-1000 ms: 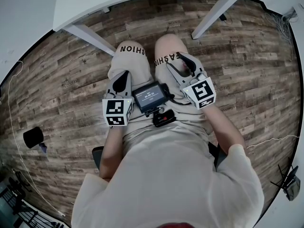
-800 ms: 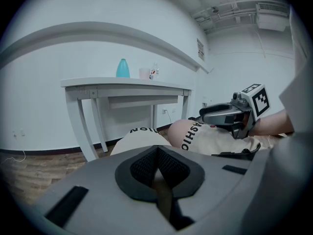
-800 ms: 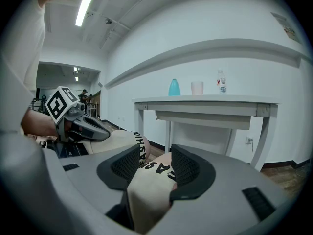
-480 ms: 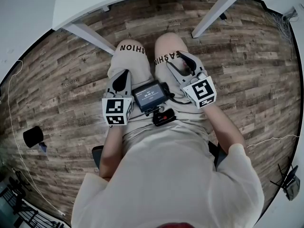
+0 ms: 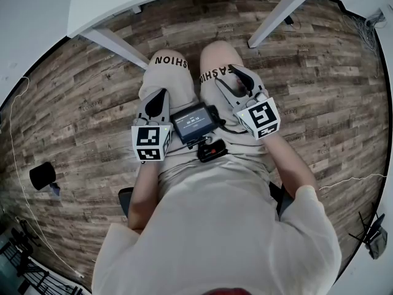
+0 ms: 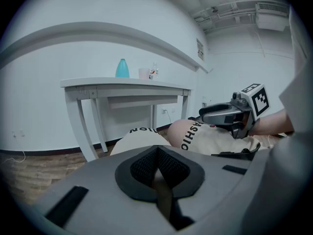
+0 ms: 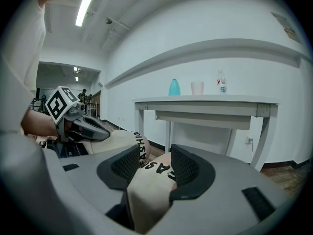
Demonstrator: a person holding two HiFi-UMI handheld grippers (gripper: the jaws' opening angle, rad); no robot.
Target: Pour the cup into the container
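A wood-plank floor (image 5: 80, 103) spreads under a white counter (image 7: 205, 101) at the head view's top edge. A seated person in pale clothes fills the middle, both thighs pointing toward the counter and both forearms bent inward over the lap.

The left hand-held gripper (image 5: 161, 95) lies along the left thigh (image 5: 166, 72), tipped somewhat downward, its marker cube nearest the body. Its own view shows the two dark pads pressed together with nothing between them. The right hand-held gripper (image 5: 232, 77) lies along the right thigh (image 5: 215, 60), angled a little inward and closer to level. Its jaws stand spread, and the lettered cloth of the knee shows through the gap below them, with no pad gripping anything.

Between the two cubes a small dark screen unit (image 5: 193, 123) sits on the lap, with a black device bearing a red button (image 5: 212, 151) just below it.

On the counter, well apart from both grippers, stand a teal container (image 7: 174, 87), a white cup (image 7: 197, 87) beside it, and a small clear bottle (image 7: 221, 83).
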